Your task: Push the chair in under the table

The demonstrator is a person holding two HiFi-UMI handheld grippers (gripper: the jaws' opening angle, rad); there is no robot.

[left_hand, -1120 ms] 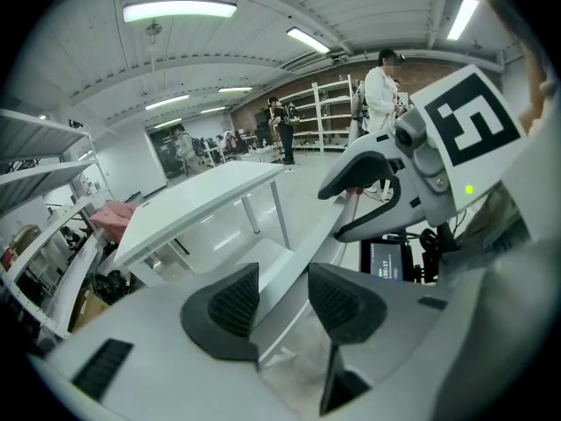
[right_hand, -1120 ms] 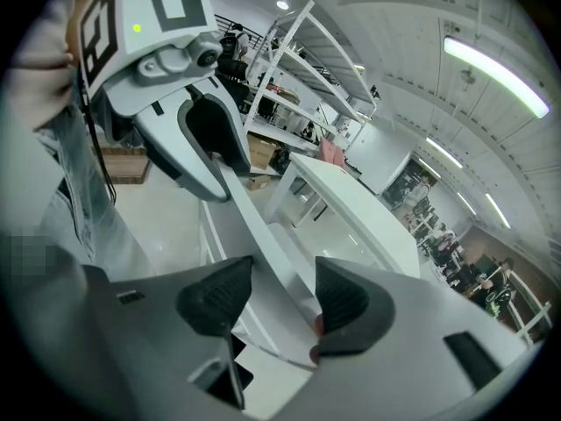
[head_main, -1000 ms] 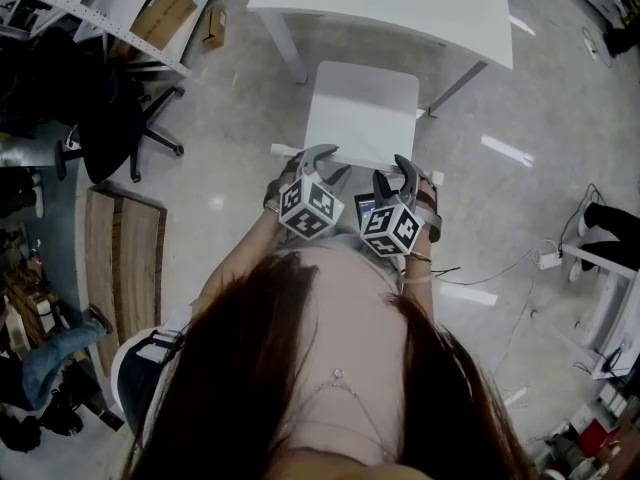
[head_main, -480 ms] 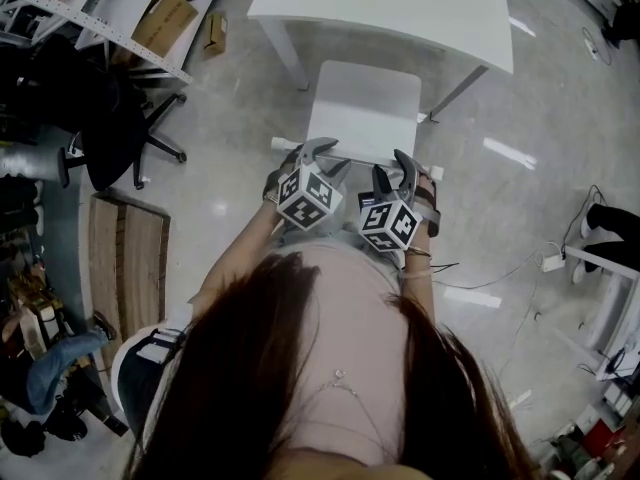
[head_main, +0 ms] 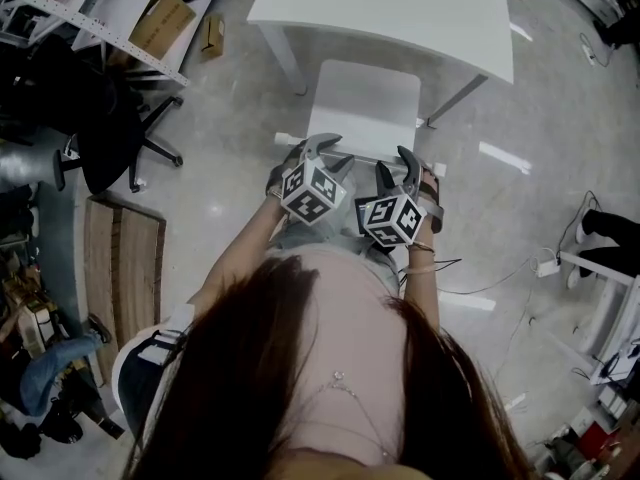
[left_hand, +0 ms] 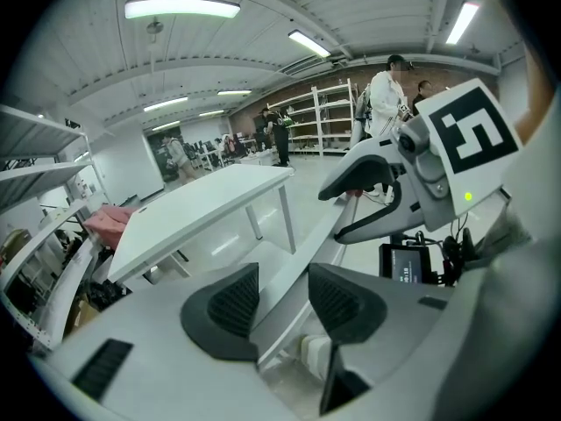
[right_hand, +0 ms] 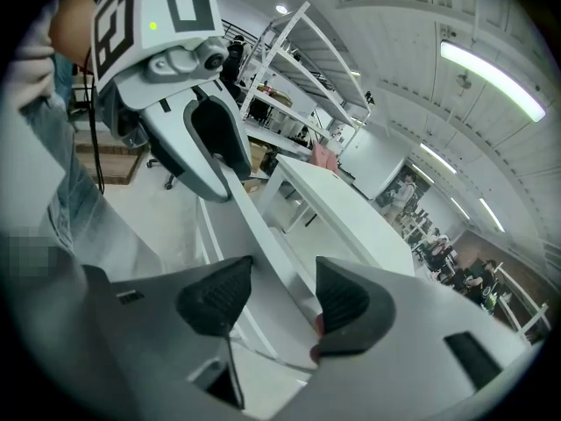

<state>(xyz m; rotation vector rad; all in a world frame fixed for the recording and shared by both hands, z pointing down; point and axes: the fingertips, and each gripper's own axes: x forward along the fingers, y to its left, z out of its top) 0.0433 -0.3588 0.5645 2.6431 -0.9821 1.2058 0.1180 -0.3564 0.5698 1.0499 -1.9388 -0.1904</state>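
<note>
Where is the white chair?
Head view, centre: the chair stands right before the table, its backrest between the jaws of the left gripper and right gripper.

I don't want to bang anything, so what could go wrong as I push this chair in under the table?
The chair sits close to the right-hand table leg; pushed slightly askew, it may catch there. The left gripper and right gripper hold only the top edge of the backrest, so a hard shove might tip it rather than slide it.
</note>
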